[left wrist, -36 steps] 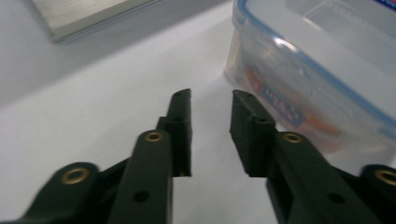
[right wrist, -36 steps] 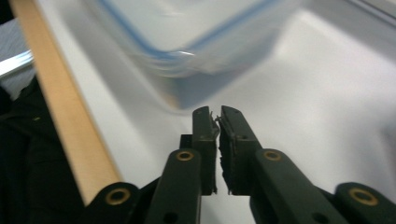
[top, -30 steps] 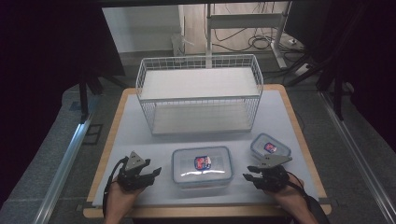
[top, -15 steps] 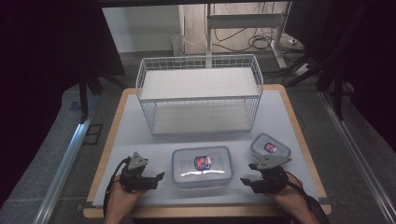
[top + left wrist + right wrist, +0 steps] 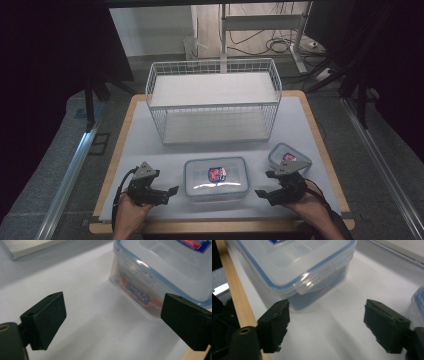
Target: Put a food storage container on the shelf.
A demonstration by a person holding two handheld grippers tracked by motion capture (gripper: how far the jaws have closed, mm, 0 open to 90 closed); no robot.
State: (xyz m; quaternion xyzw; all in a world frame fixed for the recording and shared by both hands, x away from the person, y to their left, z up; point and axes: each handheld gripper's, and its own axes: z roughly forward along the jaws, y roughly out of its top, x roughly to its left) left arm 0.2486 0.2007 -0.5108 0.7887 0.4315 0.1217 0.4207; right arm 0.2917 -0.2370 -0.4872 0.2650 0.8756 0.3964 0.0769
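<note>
1. A white table (image 5: 150, 140) with a wooden edge is standing on a grey floor, with dark surroundings and cables behind it.
2. A white wire basket (image 5: 213, 102) is sitting at the far middle of the table, well apart from both claws.
3. A big clear box (image 5: 216, 177) with a blue-rimmed lid and a red and blue label is lying at the near middle, between the two claws.
4. A small box (image 5: 288, 155) of the same kind is lying near the right edge, just beyond the right gripper.
5. The left gripper (image 5: 169, 192) is hovering just beside the big box's left end, its jaws gaping wide and holding nothing; in the left gripper view (image 5: 112, 320) the box's side is lying ahead, toward the right jaw.
6. The right gripper (image 5: 264, 189) is sitting just beside the big box's right end, jaws spread and empty; in the right gripper view (image 5: 325, 327) the box's corner is lying ahead near the left jaw.
</note>
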